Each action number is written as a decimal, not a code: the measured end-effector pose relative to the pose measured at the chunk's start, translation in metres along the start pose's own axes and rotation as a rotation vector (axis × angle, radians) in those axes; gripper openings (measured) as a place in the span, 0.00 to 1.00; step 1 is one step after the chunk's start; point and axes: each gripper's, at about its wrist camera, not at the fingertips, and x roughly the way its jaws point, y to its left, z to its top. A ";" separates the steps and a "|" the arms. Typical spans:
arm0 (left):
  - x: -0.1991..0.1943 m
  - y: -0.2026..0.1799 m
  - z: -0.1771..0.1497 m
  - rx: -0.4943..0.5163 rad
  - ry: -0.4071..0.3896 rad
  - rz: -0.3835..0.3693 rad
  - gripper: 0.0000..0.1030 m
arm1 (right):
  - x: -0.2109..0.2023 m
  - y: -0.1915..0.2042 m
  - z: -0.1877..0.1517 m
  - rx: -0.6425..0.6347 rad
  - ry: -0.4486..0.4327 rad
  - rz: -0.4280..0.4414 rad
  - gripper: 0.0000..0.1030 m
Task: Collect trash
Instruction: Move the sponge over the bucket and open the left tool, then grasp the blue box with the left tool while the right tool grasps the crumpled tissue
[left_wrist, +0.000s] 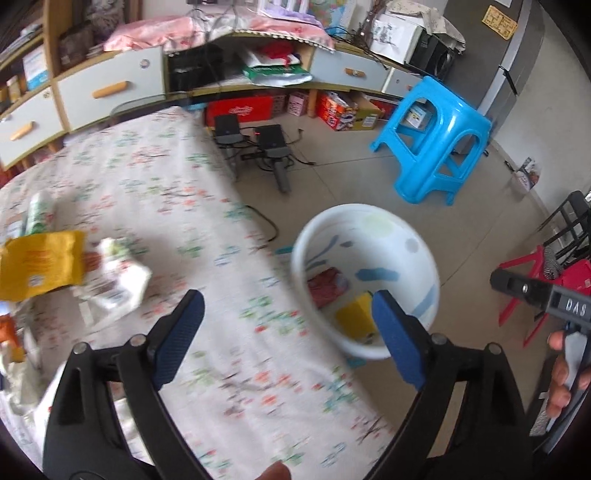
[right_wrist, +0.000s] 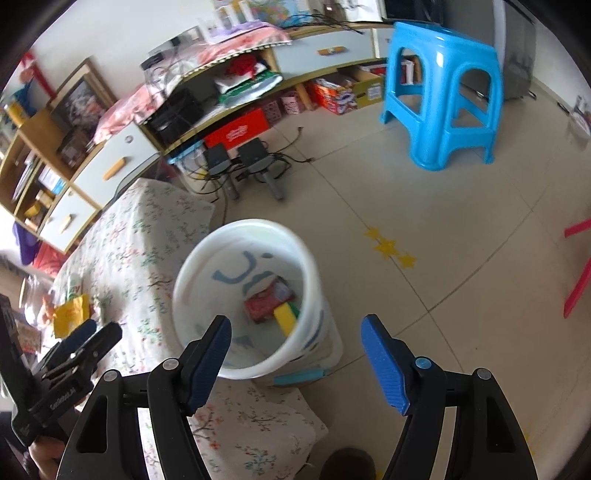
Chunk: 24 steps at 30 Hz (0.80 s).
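A white bin (left_wrist: 424, 266) stands on the floor beside the table; it also shows in the right wrist view (right_wrist: 314, 325). Inside lie a red wrapper (right_wrist: 264, 304) and a yellow packet (right_wrist: 285, 317). On the floral tablecloth (left_wrist: 207, 221) lie a yellow packet (left_wrist: 40, 264), a crumpled white wrapper (left_wrist: 118, 277) and a green-white tube (left_wrist: 40, 214). My left gripper (left_wrist: 288, 321) is open and empty over the table's edge. My right gripper (right_wrist: 295, 354) is open and empty above the bin.
A blue plastic stool (left_wrist: 436, 136) stands on the tiled floor beyond the bin. Two black speakers with cables (left_wrist: 251, 140) sit by the low cabinet (left_wrist: 110, 88). A red stool (left_wrist: 532, 288) is at the right. More litter lies at the table's left edge (left_wrist: 11, 332).
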 end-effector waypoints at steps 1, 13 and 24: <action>-0.004 0.007 -0.002 -0.004 -0.001 0.016 0.90 | 0.001 0.005 -0.001 -0.009 0.000 0.002 0.73; -0.059 0.111 -0.044 -0.146 0.010 0.168 0.91 | 0.016 0.106 -0.018 -0.185 0.029 0.041 0.75; -0.099 0.242 -0.074 -0.476 0.035 0.364 0.91 | 0.037 0.183 -0.033 -0.260 0.073 0.092 0.75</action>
